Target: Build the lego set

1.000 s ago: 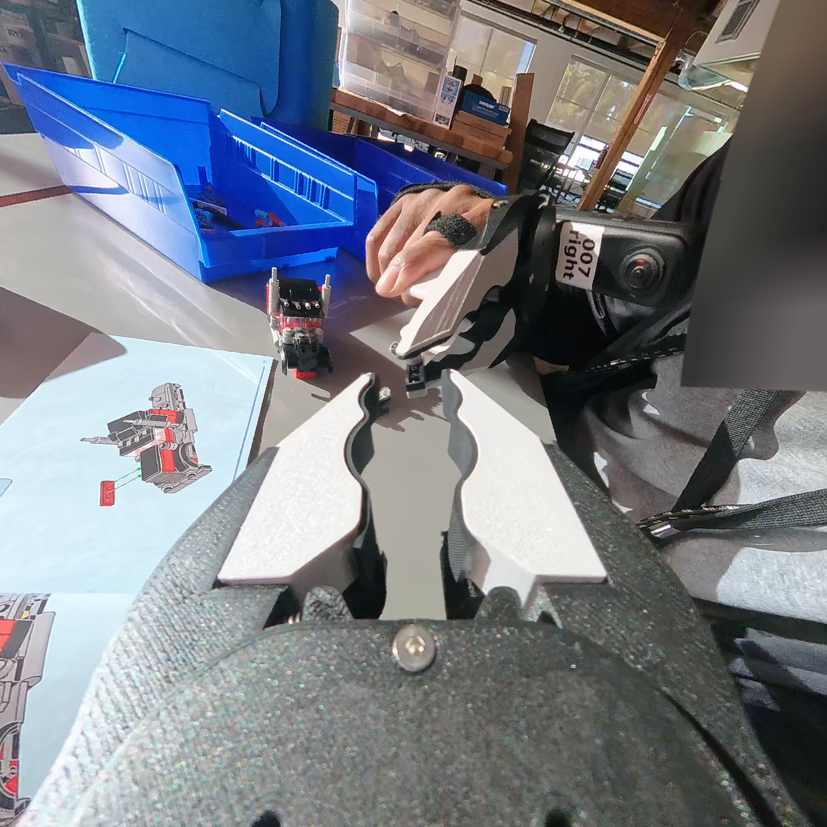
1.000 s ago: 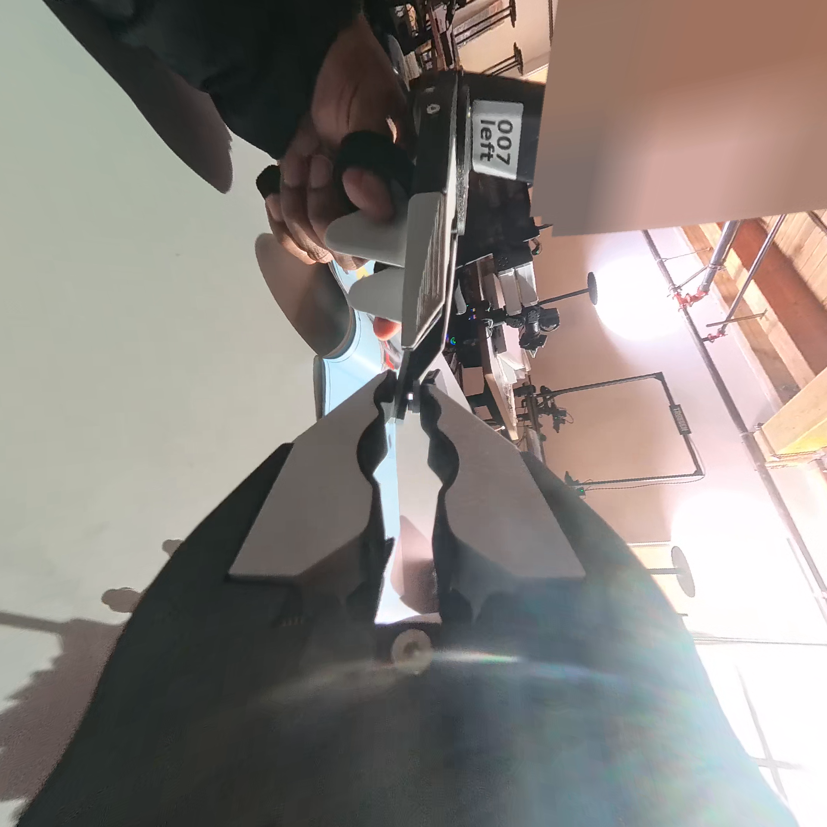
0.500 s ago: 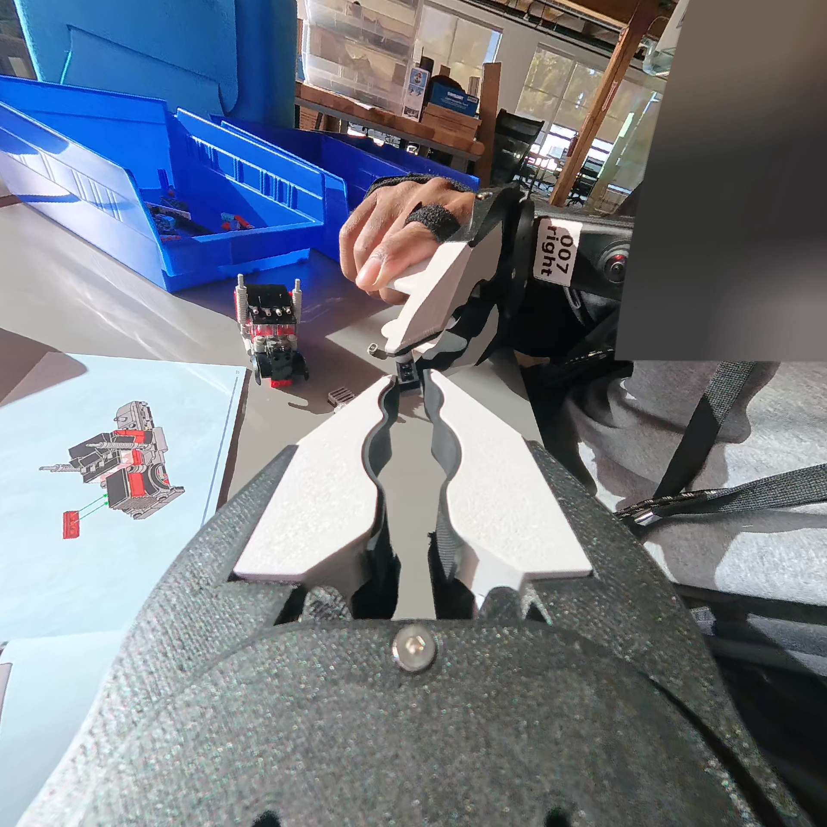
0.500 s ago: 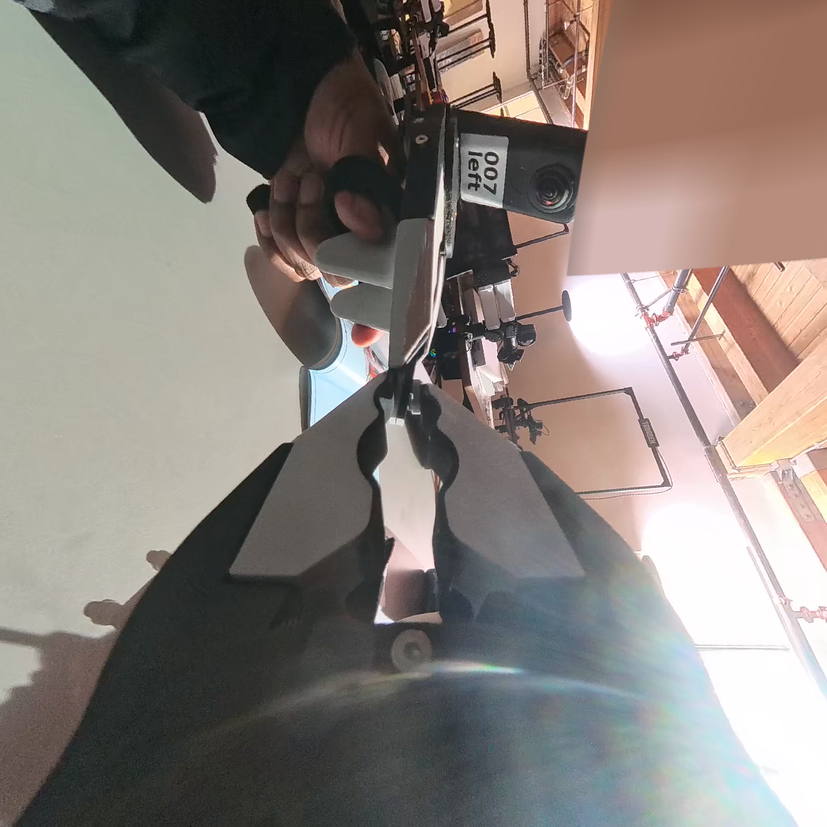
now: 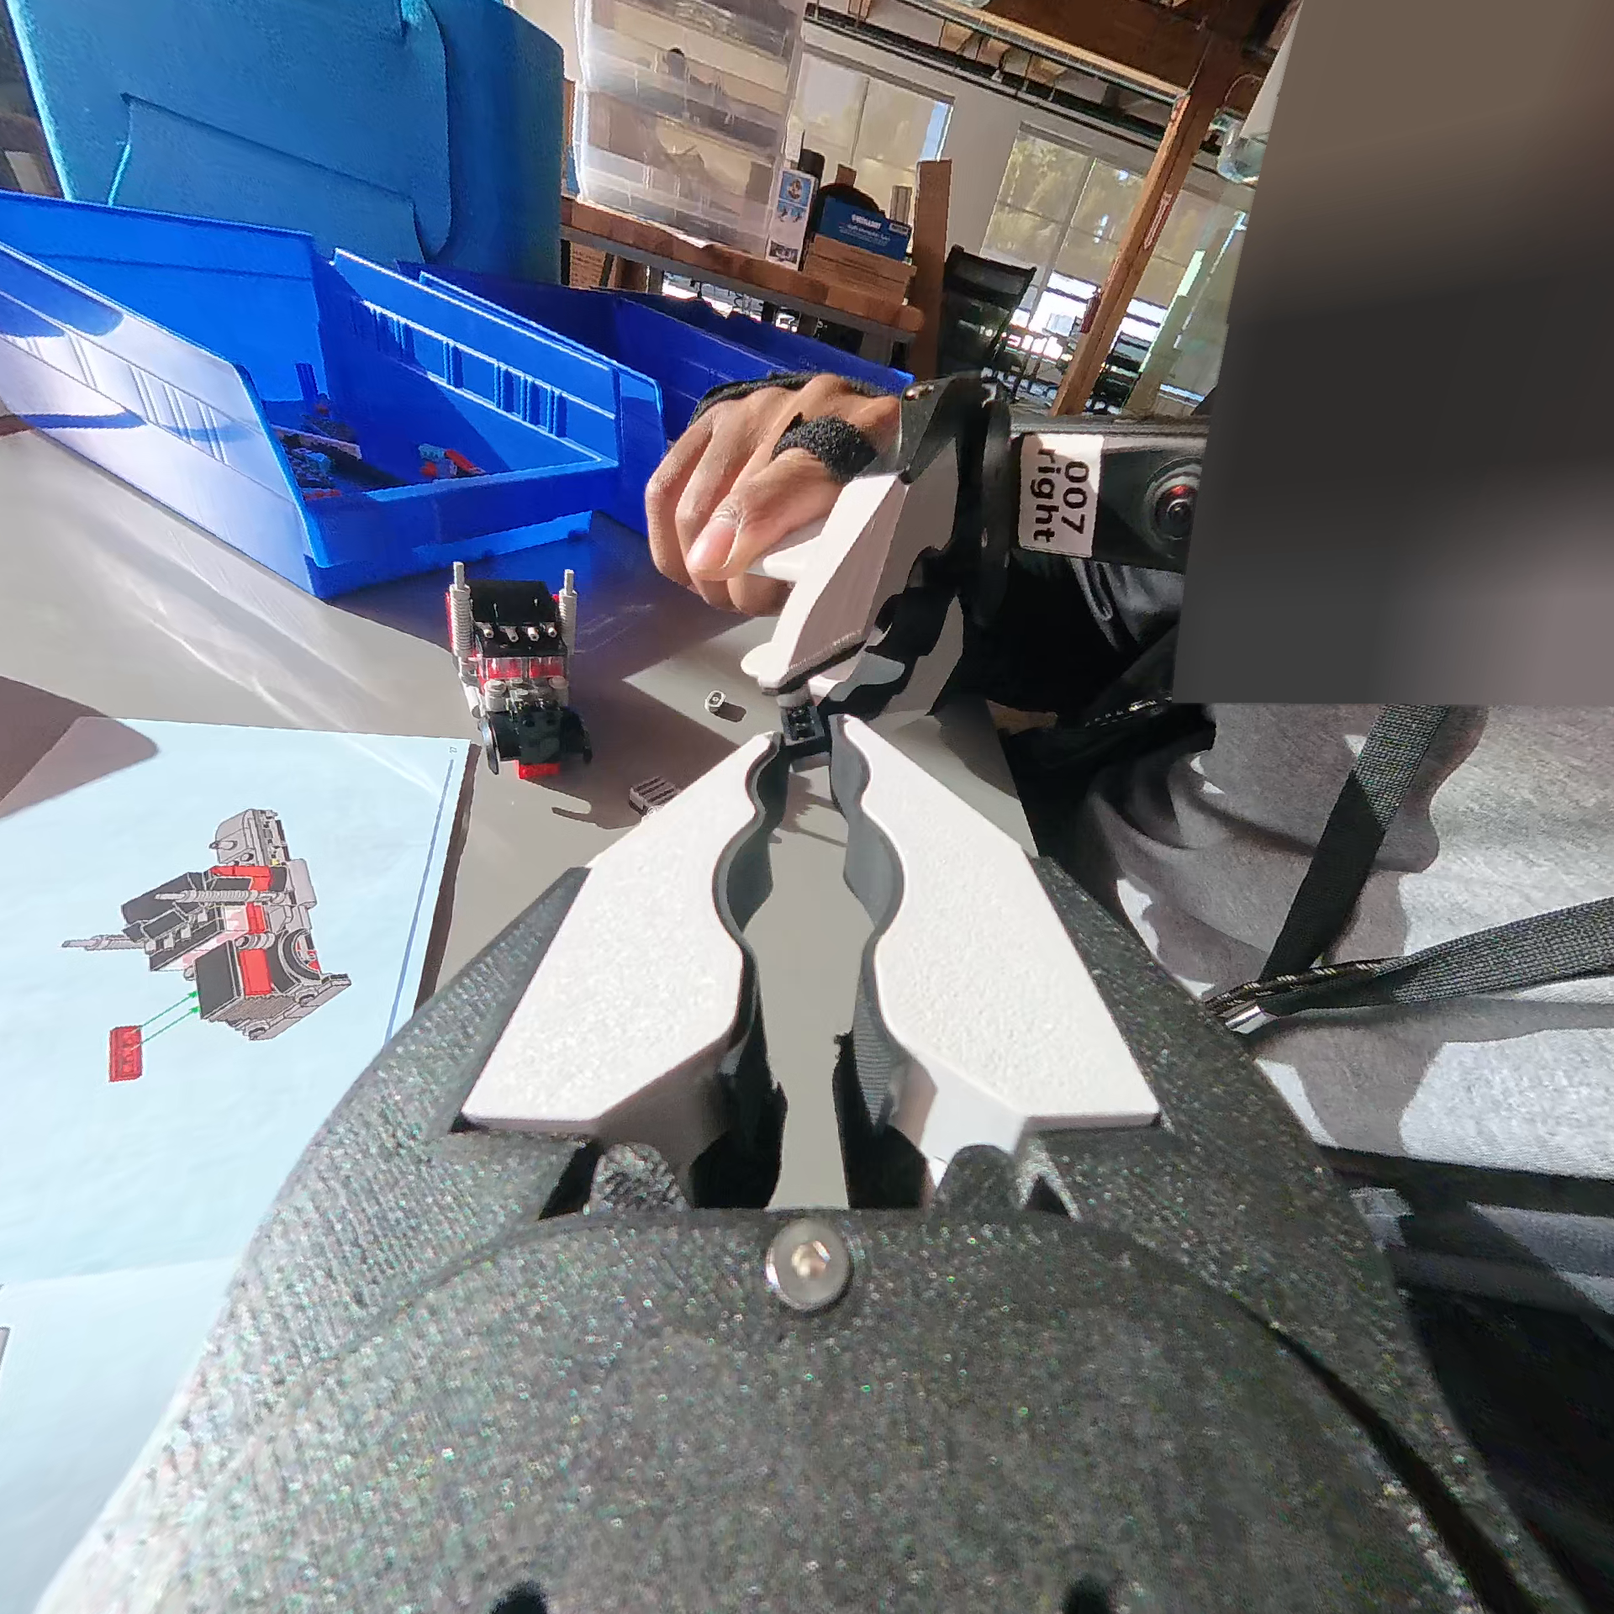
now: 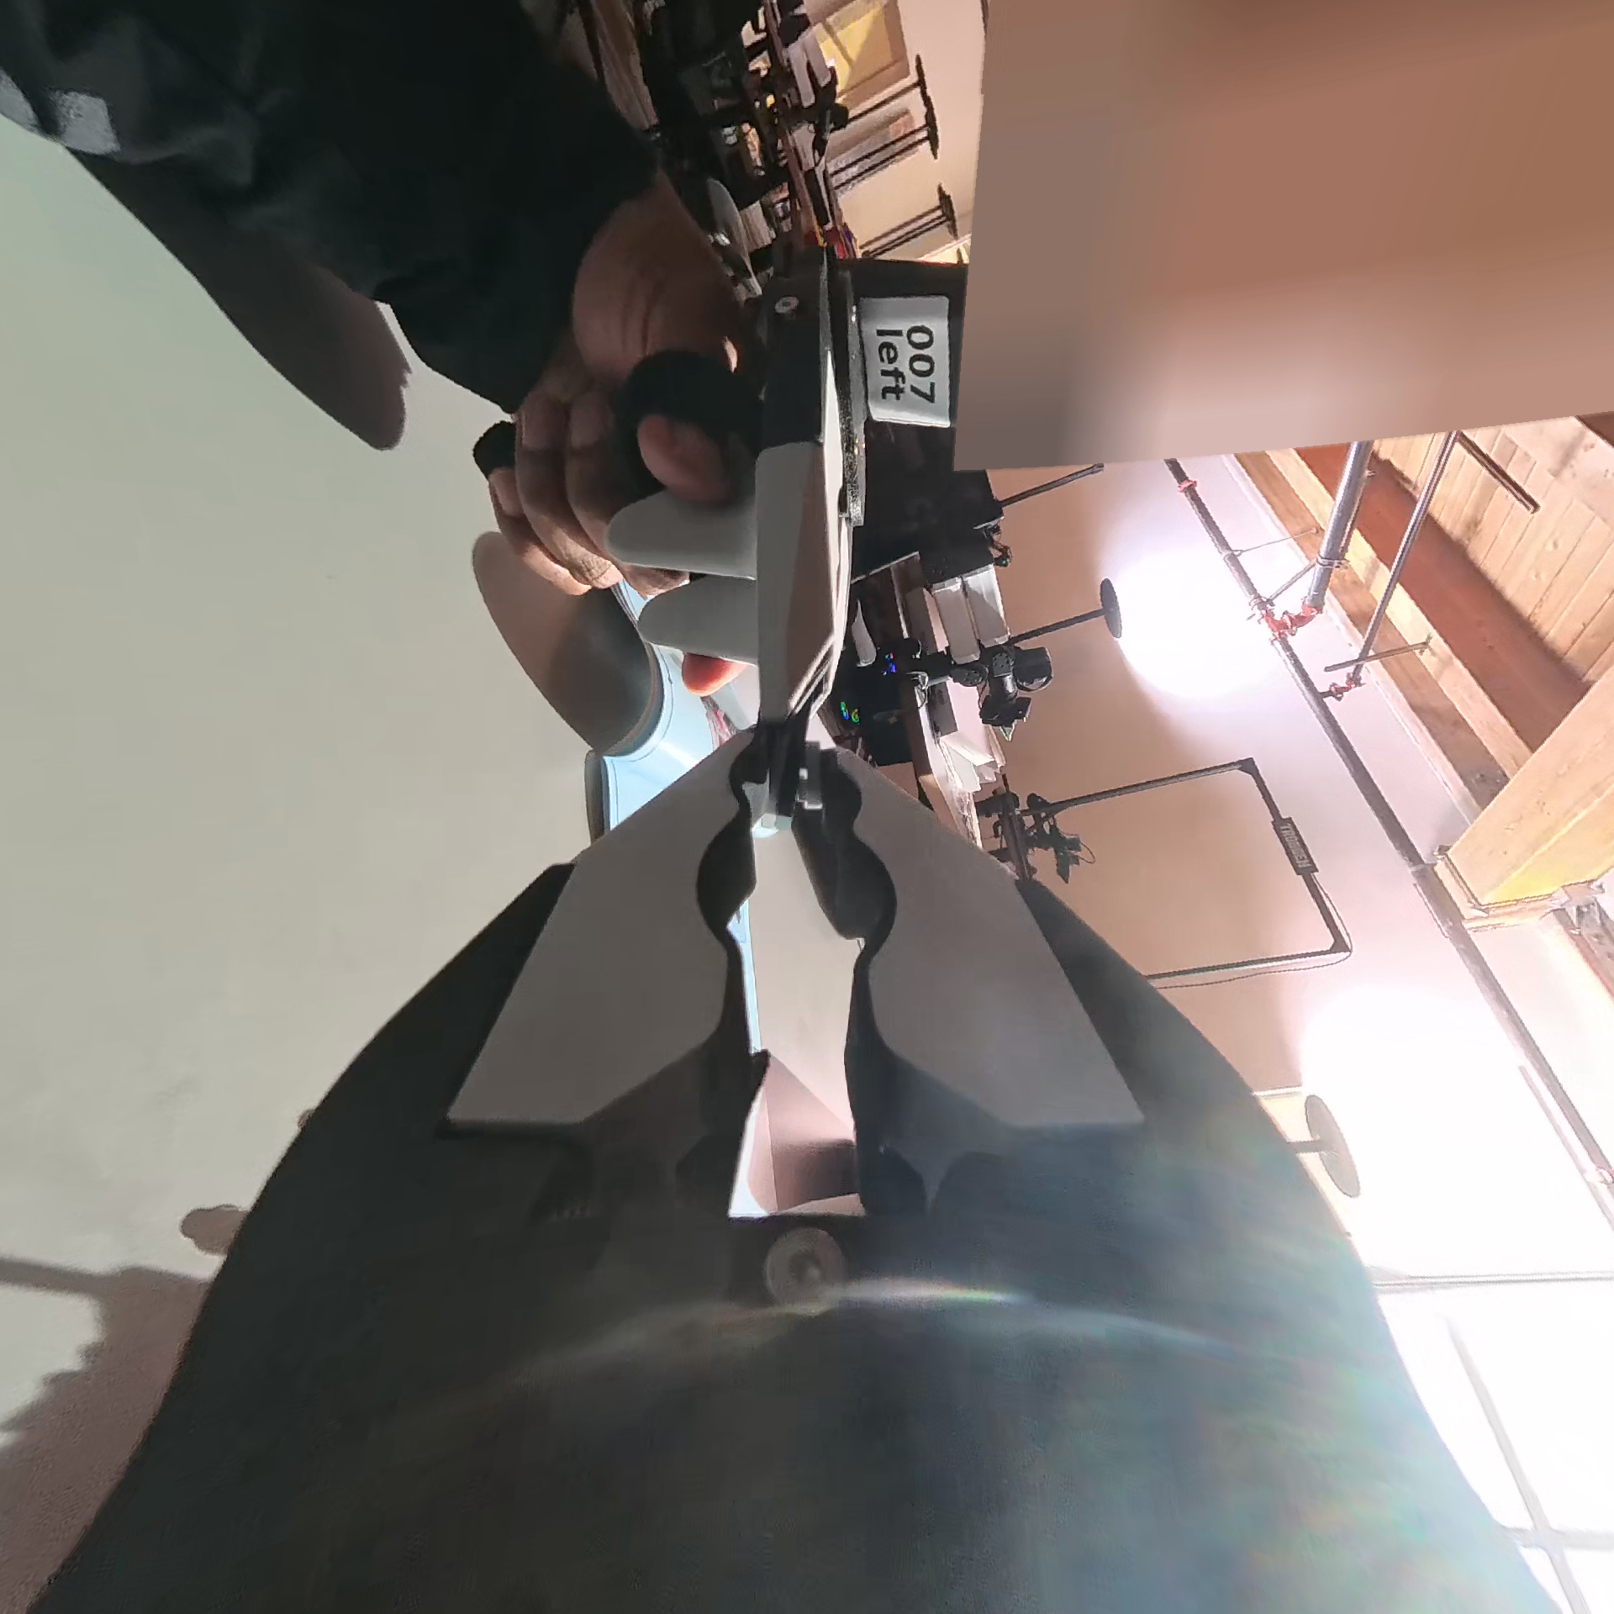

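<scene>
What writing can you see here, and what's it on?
White sticker on the right gripper: legible print, not repeated.
White sticker on the left gripper: legible print, not repeated.
Boxes on the far shelf: too small to read.
Instruction sheet: no readable words.

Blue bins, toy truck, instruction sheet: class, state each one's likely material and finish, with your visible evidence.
Blue bins: likely moulded plastic, glossy; ribbed walls catch sunlight glare.
Toy truck: seemingly hard plastic bricks, shiny; studs and crisp black, red and grey parts.
Instruction sheet: probably printed paper, smooth; it lies thin and flat on the table, and whether coated is unclear.
</scene>
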`<state>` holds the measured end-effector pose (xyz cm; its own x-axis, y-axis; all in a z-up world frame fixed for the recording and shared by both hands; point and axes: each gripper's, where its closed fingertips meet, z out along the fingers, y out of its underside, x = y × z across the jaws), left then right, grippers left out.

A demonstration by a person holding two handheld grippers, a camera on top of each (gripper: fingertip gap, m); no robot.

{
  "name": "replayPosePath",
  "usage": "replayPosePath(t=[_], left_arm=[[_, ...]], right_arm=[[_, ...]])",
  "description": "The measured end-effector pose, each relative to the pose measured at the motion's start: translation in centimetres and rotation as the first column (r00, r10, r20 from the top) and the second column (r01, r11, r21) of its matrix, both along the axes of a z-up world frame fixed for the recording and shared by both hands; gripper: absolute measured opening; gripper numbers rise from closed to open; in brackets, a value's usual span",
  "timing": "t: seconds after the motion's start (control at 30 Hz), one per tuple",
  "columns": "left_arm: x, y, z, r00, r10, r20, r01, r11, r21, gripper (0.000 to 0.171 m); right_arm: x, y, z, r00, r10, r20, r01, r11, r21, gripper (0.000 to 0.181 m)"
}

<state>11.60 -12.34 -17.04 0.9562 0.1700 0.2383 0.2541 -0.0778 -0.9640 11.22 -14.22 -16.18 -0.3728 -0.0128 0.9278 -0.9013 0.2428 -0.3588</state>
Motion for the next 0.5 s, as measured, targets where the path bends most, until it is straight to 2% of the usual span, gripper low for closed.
replayPosePath(t=[0.3, 0.5], left_arm=[[-0.12, -0.1, 0.08, 1.0, 0.008, -0.006, -0.008, 1.0, 0.003, 0.009], [-0.18, -0.25, 0.38, 1.0, 0.013, -0.003, -0.013, 1.0, 0.021, 0.009]], right_arm=[[-0.17, 0.01, 0.13, 1.0, 0.002, 0.026, -0.002, 1.0, -0.016, 0.015], [-0.44, 0.09, 0.21, 0.999, 0.002, 0.053, -0.001, 1.0, -0.025, 0.023]])
